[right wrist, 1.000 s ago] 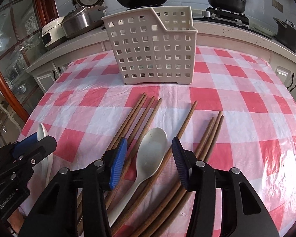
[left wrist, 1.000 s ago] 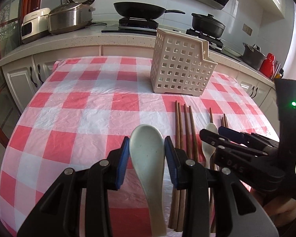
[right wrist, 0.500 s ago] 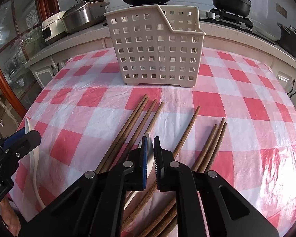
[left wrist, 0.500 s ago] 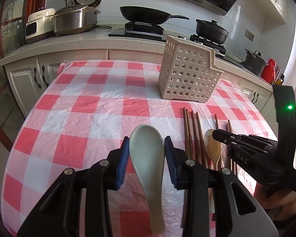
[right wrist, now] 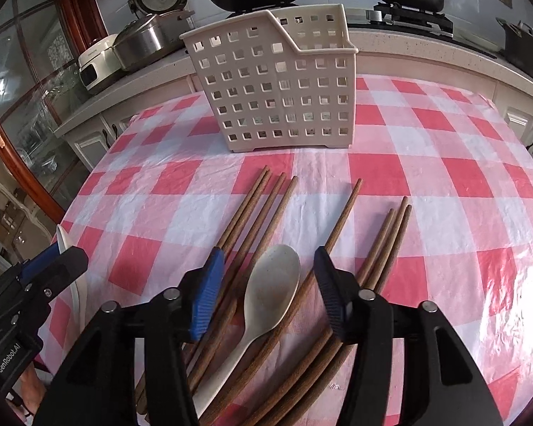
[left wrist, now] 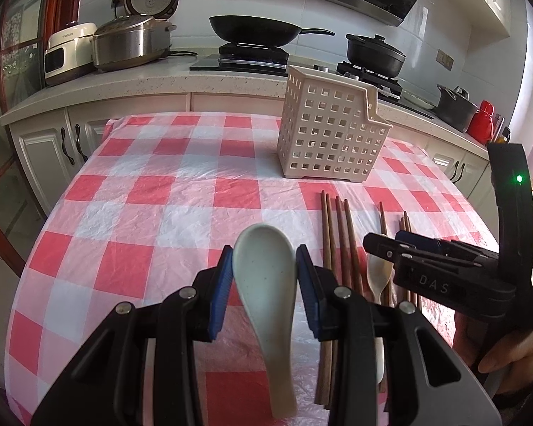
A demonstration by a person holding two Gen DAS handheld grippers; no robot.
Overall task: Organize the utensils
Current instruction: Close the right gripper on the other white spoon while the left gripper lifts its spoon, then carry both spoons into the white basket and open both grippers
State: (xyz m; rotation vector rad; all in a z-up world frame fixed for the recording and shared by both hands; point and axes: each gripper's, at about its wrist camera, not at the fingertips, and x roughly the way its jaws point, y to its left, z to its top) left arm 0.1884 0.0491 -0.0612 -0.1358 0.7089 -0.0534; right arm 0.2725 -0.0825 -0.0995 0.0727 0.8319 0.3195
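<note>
Right claw (right wrist: 266, 284), pinched together before, is opening over the lying spoon (right wrist: 272, 280); left claw (left wrist: 264, 277) stays clamped on its spoon (left wrist: 266, 284).

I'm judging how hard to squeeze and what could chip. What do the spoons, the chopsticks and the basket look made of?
The held spoon and the spoon on the table: off-white, faintly speckled, smooth with a soft sheen; probably glazed ceramic, possibly melamine.
Chopsticks: matte brown with visible grain, likely wood.
Basket: cream, moulded grid of square holes, plastic.
</note>
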